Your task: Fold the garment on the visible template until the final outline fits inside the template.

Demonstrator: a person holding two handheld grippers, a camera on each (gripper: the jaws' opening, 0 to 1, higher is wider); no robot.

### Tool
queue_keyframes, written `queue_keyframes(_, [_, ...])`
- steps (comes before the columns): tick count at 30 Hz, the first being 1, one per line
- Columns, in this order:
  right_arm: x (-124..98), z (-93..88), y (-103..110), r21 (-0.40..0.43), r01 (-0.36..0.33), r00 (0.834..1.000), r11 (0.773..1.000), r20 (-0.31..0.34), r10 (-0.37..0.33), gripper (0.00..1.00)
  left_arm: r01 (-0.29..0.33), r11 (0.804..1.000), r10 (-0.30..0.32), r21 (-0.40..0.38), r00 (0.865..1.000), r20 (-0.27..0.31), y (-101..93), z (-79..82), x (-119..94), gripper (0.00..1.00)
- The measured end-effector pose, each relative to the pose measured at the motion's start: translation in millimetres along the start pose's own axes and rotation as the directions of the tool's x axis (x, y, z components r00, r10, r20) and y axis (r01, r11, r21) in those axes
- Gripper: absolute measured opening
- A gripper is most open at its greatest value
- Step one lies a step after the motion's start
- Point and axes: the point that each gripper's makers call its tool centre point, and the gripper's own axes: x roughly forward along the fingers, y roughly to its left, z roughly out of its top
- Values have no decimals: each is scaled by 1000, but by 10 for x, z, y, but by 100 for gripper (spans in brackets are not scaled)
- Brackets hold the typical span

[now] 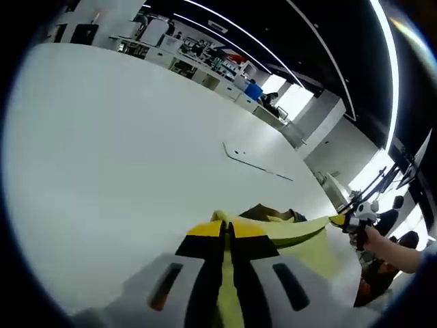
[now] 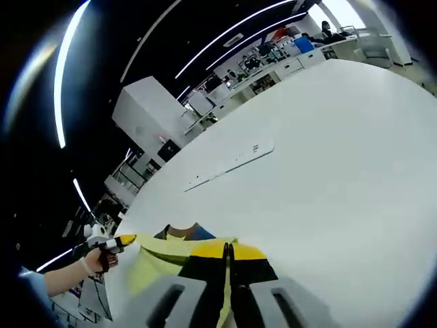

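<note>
Yellow-green cloth, one garment point(image 1: 300, 239), hangs stretched over the white table point(image 1: 123, 164) in the left gripper view; the left gripper point(image 1: 227, 239) is pinched tight on its edge, and the right gripper point(image 1: 355, 219) grips the far corner. Soft, light, floppy, I judge: best held by corners. Right gripper view: the same garment point(image 2: 160, 263), clamped in the right gripper point(image 2: 229, 260).

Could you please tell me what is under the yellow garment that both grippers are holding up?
Beyond the yellow garment, pinched by the left gripper and right gripper, lies the white table. Whatever sits directly beneath the cloth, including any template, is covered.
</note>
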Motion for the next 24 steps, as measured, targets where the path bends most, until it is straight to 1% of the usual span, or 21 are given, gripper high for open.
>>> queue_keyframes(3, [20, -58, -58, 9, 11, 1000, 1000, -7, -11, 0, -8, 1000, 8, -13, 1000, -6, 37, -28, 25, 0])
queue_keyframes(12, [66, -232, -156, 14, 31, 999, 999, -41, -31, 0, -39, 999, 40, 24, 998, -51, 163, -162, 89, 0])
queue_keyframes(15, [77, -240, -157, 11, 32, 999, 999, -44, -32, 0, -50, 998, 53, 44, 997, -61, 169, -186, 114, 0])
queue_keyframes(17, [85, -246, -165, 8, 35, 998, 999, -48, -34, 0, -55, 998, 57, 31, 996, -66, 186, -212, 130, 0])
queue_keyframes(19, [90, -254, -169, 8, 35, 998, 999, -52, -35, 0, -61, 997, 64, 37, 995, -73, 202, -234, 141, 0])
queue_keyframes(24, [93, -270, -176, 3, 38, 998, 999, -59, -38, 0, -60, 997, 63, 41, 995, -72, 215, -219, 149, 0])
